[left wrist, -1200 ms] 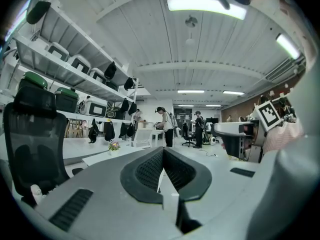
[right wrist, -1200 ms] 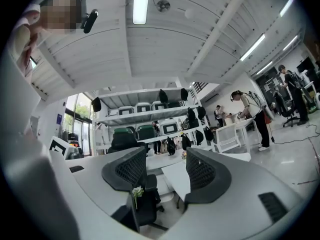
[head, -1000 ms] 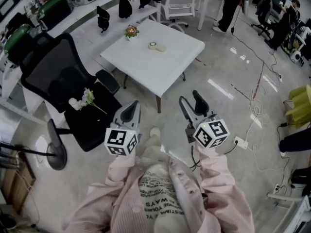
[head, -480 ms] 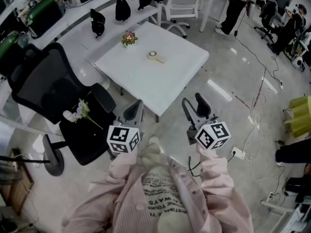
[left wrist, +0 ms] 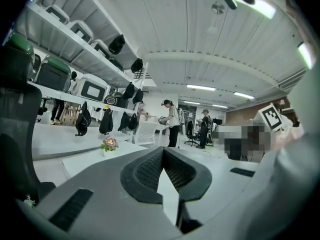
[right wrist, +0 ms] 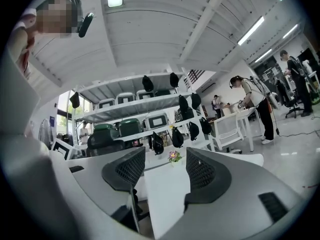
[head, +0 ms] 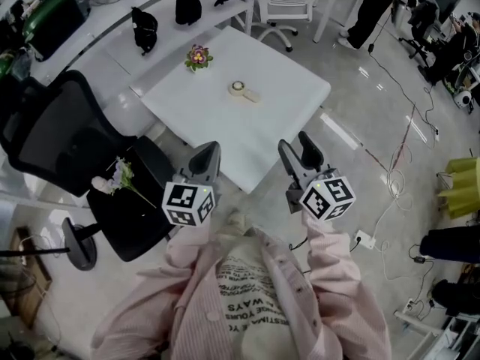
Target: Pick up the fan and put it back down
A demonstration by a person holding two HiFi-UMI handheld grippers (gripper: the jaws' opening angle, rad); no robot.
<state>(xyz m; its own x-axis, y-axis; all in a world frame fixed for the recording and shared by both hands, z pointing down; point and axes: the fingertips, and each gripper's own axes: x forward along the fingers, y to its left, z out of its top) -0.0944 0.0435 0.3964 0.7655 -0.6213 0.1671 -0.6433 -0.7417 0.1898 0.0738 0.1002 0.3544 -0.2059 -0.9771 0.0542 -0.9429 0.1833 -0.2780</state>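
Note:
A small cream hand fan (head: 241,89), a round head with a short handle, lies flat near the middle of the white square table (head: 285,111). Both grippers hover over the table's near corner, well short of the fan. My left gripper (head: 209,151) is shut with nothing in it; in the left gripper view its fingertips (left wrist: 162,151) meet. My right gripper (head: 297,144) is open and empty, and the right gripper view shows a wide gap (right wrist: 166,155) with the tabletop (right wrist: 165,194) between the jaws. I cannot make out the fan in either gripper view.
A small potted flower (head: 199,55) stands at the table's far left corner. A black office chair (head: 64,137) with a flower sprig (head: 114,177) on its seat stands to the left. A white chair (head: 289,6), a bench with black bags (head: 144,27) and floor cables (head: 397,178) surround the table.
The view has closed in on the table. Both grippers now hang over its near corner instead of over the floor. Their jaws look unchanged.

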